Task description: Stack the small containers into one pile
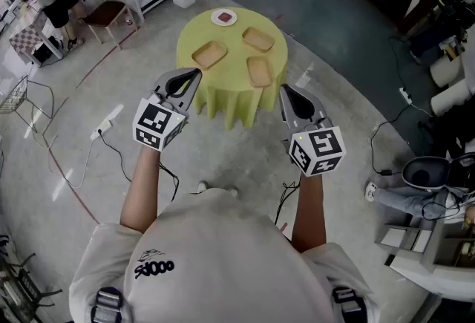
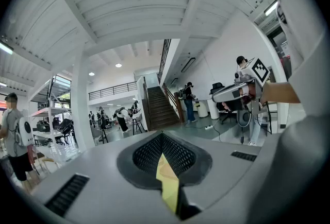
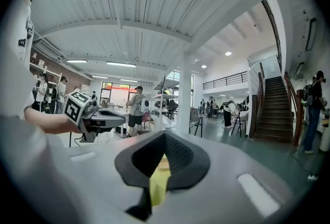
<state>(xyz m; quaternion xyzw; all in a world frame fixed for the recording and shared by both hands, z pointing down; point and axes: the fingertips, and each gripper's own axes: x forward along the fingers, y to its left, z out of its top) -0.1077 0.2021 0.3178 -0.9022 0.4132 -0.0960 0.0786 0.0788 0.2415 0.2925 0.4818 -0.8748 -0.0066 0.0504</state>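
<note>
**Both grippers hanging shut, short of the table**

The left gripper point(image 1: 195, 75) and right gripper point(image 1: 283, 90) are hanging side by side in the air, each with its jaws pressed together on nothing. Beyond them, 3 small tan containers are lying apart, unstacked, on the yellow-draped round table point(image 1: 223, 106): the left container point(image 1: 209, 54), the rear container point(image 1: 257, 38) and the right container point(image 1: 259, 70). A white dish point(image 1: 224, 16) is sitting at the far edge.

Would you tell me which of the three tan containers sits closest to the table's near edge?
The right-front container; the left container and the rear container lie farther back.
</note>
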